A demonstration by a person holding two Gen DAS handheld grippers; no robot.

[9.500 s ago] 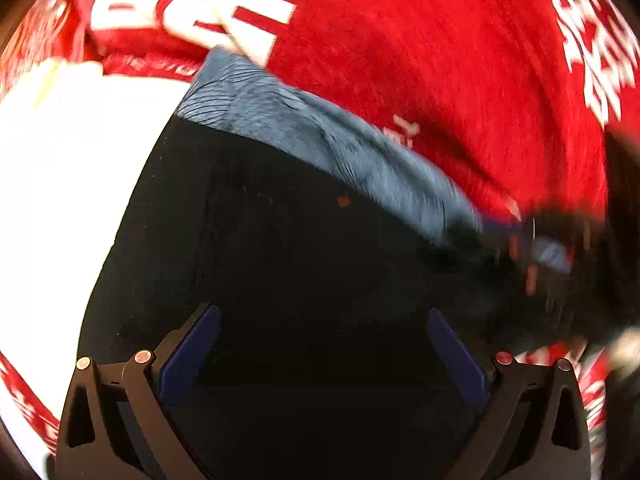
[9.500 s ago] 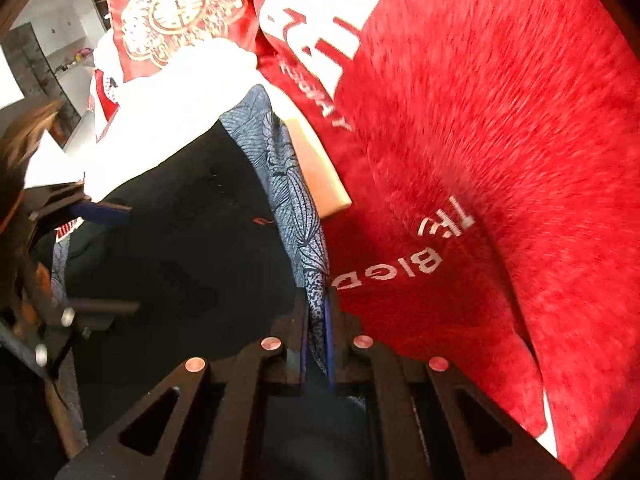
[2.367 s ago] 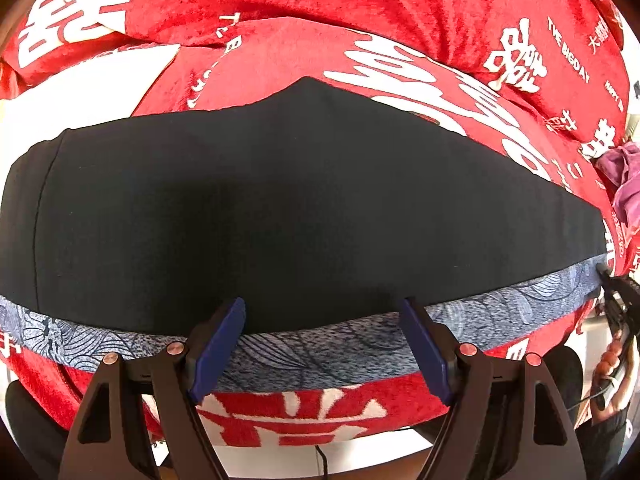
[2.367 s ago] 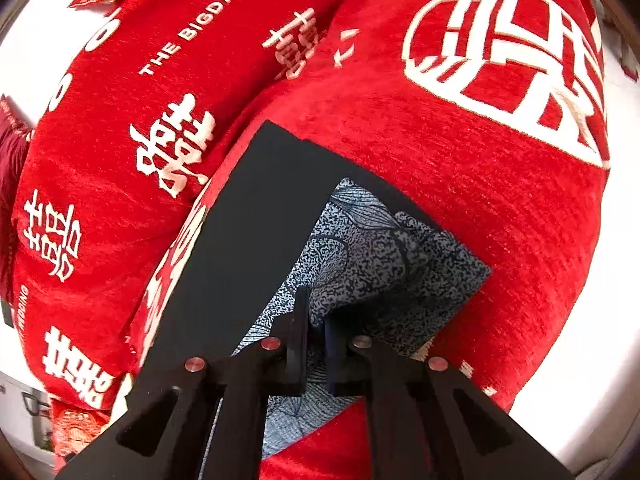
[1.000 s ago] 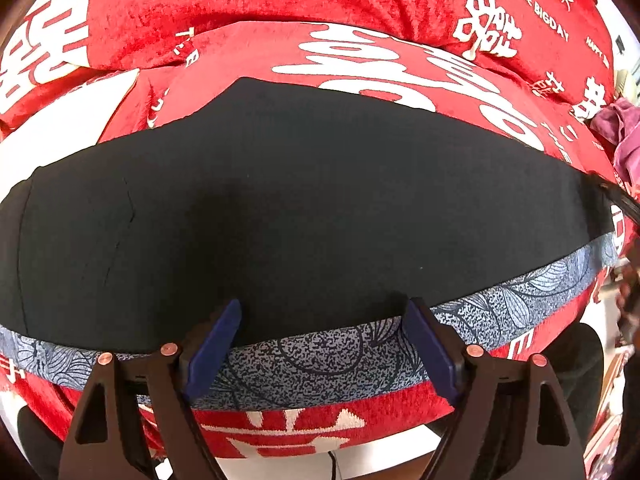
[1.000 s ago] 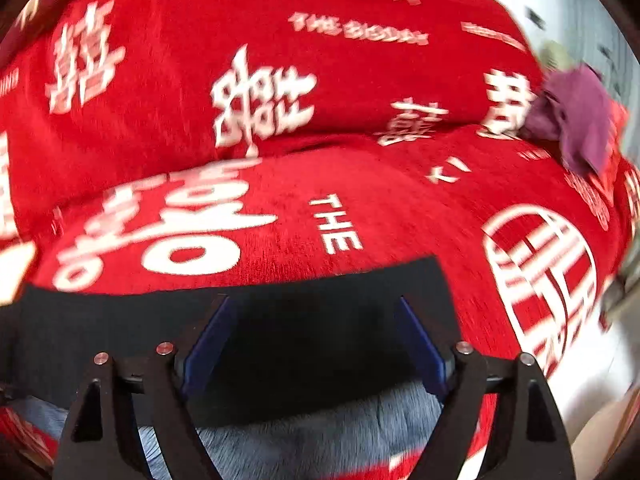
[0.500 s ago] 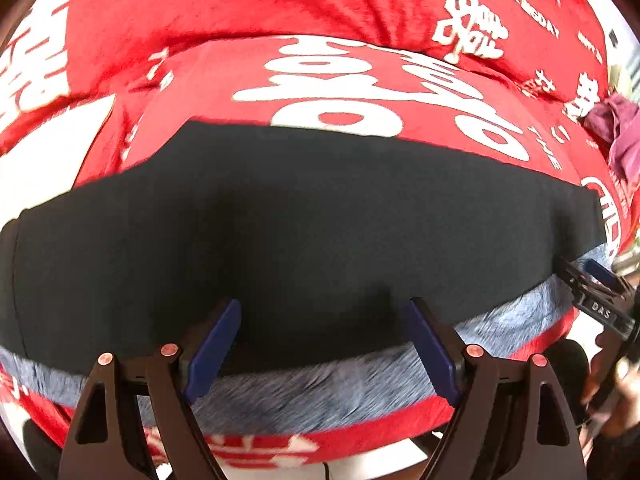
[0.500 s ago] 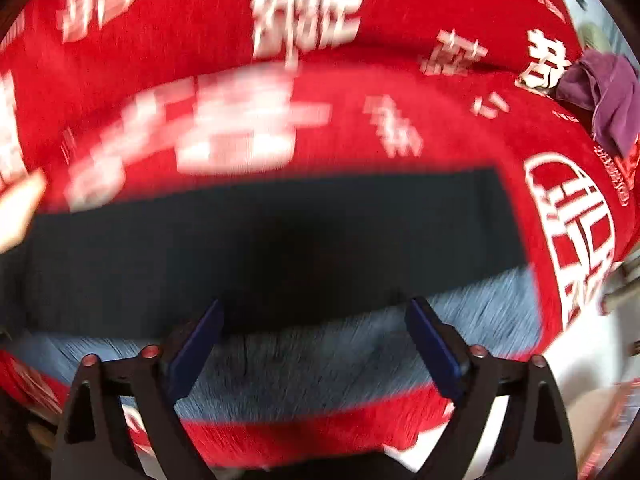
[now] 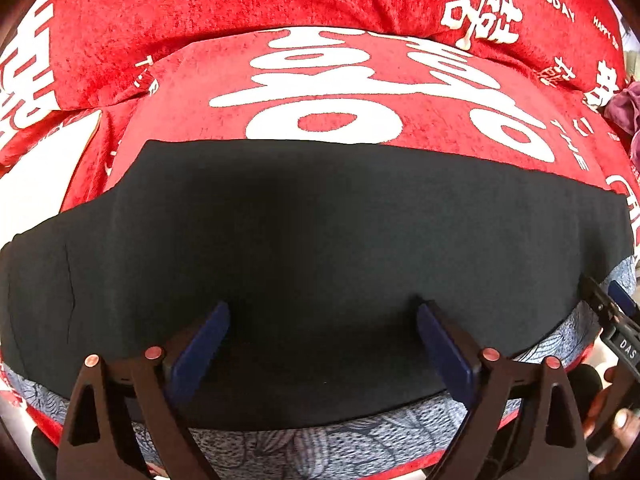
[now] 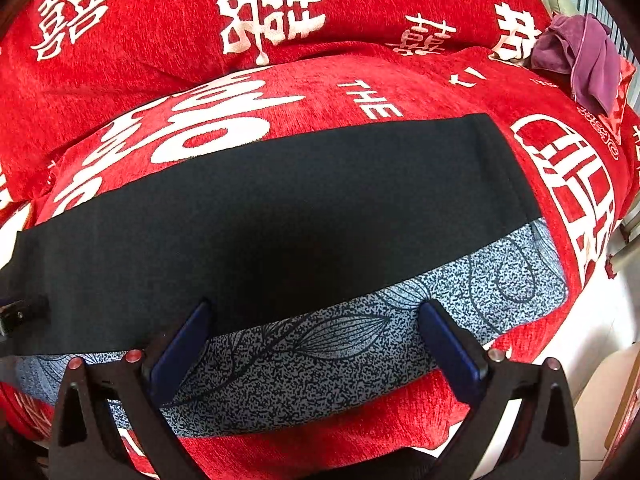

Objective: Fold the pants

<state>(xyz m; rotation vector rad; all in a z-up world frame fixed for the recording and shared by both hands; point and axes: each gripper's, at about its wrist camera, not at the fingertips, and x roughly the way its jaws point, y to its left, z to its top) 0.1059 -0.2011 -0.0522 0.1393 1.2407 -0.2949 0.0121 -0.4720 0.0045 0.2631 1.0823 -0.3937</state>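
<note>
Pants (image 10: pixel 280 208), black with a grey leaf-print band along the near edge, lie flat across a red blanket (image 10: pixel 320 92). Above that near edge the left gripper (image 9: pixel 322 332) and right gripper (image 10: pixel 314 332) hang, jaws spread wide and holding nothing. A purple cloth (image 10: pixel 576 56) lies at the far right.

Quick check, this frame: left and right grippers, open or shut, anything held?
Left gripper: open, holding nothing, over the black pants.
Right gripper: open, holding nothing, over the pants' patterned grey band.
</note>
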